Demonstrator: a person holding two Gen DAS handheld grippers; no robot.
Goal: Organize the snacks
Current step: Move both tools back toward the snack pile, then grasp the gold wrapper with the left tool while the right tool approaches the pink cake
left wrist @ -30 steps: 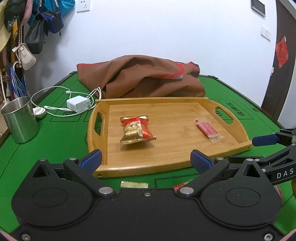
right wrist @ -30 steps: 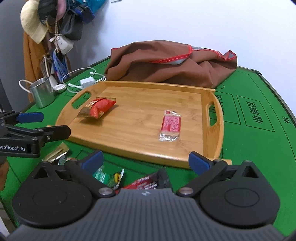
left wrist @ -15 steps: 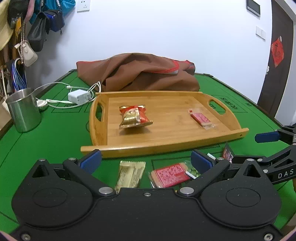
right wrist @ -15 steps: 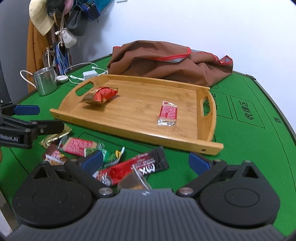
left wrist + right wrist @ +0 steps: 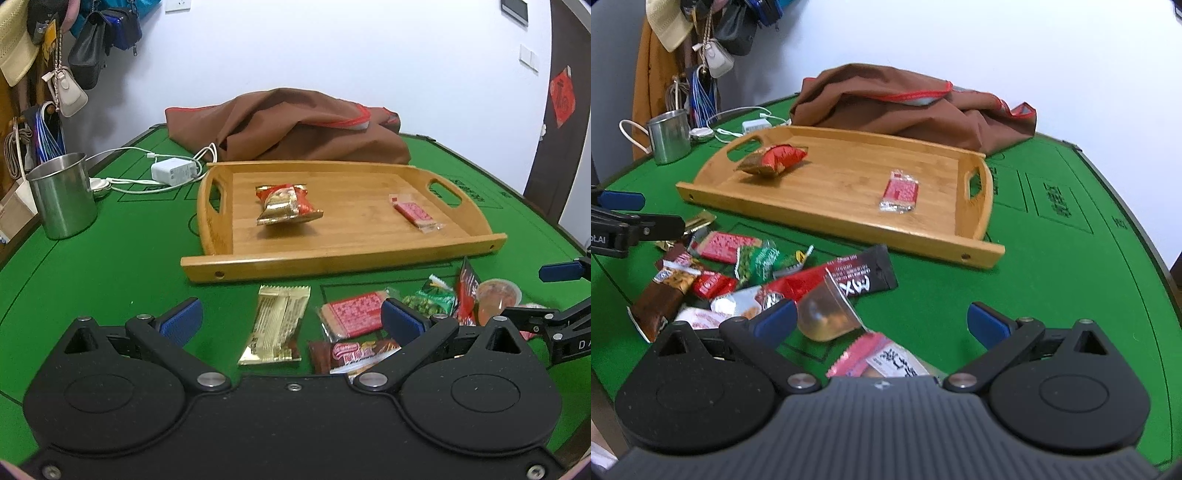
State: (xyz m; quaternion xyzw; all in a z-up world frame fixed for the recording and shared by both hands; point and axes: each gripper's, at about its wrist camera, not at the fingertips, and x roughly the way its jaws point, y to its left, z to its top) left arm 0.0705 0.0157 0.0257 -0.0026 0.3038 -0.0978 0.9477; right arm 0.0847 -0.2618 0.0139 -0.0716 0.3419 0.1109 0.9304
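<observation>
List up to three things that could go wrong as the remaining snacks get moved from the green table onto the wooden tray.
1. The loose snacks overlap in a pile: the black bar lies across other wrappers, so a grasp there may drag neighbours along.
2. The clear jelly cup lies tipped on its side; it may roll or slip when pinched.
3. The tray's raised near rim stands between pile and tray floor; a low carry by either open hand-held gripper, left or right, could snag.
</observation>
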